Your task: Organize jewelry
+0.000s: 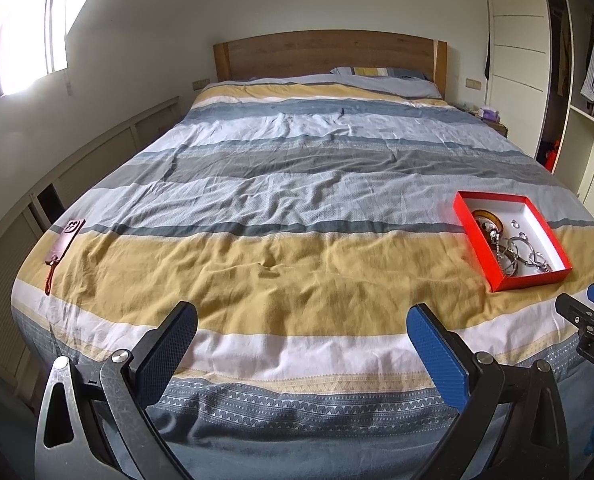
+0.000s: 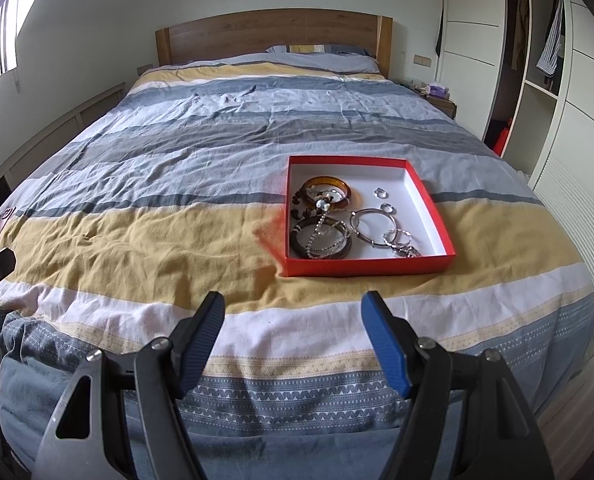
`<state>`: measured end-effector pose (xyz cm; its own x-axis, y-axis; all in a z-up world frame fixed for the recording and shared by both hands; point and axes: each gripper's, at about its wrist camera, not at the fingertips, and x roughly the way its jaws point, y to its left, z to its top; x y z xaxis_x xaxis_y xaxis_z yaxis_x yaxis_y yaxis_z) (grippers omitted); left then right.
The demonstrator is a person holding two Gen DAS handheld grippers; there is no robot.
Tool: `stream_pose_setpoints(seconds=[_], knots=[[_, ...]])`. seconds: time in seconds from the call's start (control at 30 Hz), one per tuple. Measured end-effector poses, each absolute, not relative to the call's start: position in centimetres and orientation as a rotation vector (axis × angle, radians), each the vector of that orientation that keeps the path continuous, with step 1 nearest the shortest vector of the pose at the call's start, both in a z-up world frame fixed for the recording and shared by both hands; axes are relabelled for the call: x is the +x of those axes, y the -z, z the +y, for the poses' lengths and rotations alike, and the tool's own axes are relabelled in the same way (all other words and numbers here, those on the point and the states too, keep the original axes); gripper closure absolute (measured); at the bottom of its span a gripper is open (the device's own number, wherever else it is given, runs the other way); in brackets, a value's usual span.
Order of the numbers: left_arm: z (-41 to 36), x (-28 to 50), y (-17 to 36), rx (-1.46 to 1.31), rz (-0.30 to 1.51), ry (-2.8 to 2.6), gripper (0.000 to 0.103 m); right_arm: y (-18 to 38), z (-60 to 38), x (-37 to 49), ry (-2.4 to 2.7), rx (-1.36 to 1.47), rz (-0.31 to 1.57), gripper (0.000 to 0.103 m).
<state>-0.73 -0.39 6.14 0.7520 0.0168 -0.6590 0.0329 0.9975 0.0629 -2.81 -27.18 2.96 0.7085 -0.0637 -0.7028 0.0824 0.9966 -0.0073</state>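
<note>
The right gripper (image 2: 293,308) hangs over the foot of the bed with its jaws spread wide and nothing between them. The left gripper (image 1: 303,322) is also wide apart and empty, just beside it at nine o'clock. Both point down at the striped duvet (image 2: 137,240), which is soft and wrinkled.

Past the right gripper, at about one o'clock, a shallow red box (image 2: 371,266) sits on the mustard stripe. It has a white lining and no lid. Inside lies the jewelry in a loose pile. At the box's eleven o'clock is an amber bangle (image 2: 329,184); at seven o'clock, a dark bangle (image 2: 297,236) with a beaded chain (image 2: 317,238) draped across it. Near the centre is a thin silver bangle (image 2: 373,226), touching a cluster of small rings toward five o'clock. Two clear stones (image 2: 381,193) lie apart at one o'clock.

The bangles look rigid and light, probably slippery; pinching across the rim should hold best. The chain is limp, likely to snag its neighbours.

Farther off at ten o'clock from the left gripper, a phone (image 1: 67,236) lies near the bed edge. Beyond stand the wooden headboard (image 2: 273,32) and a wardrobe (image 2: 477,40).
</note>
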Motion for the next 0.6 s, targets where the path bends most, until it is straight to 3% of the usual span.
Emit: stream_pose_setpoints(seconds=[0.6], knots=[[-0.9,-0.48,-5.46,0.082,0.742,0.025,0.001,-2.15,-27.48,-2.61,0.088,0.036,0.807,0.034]])
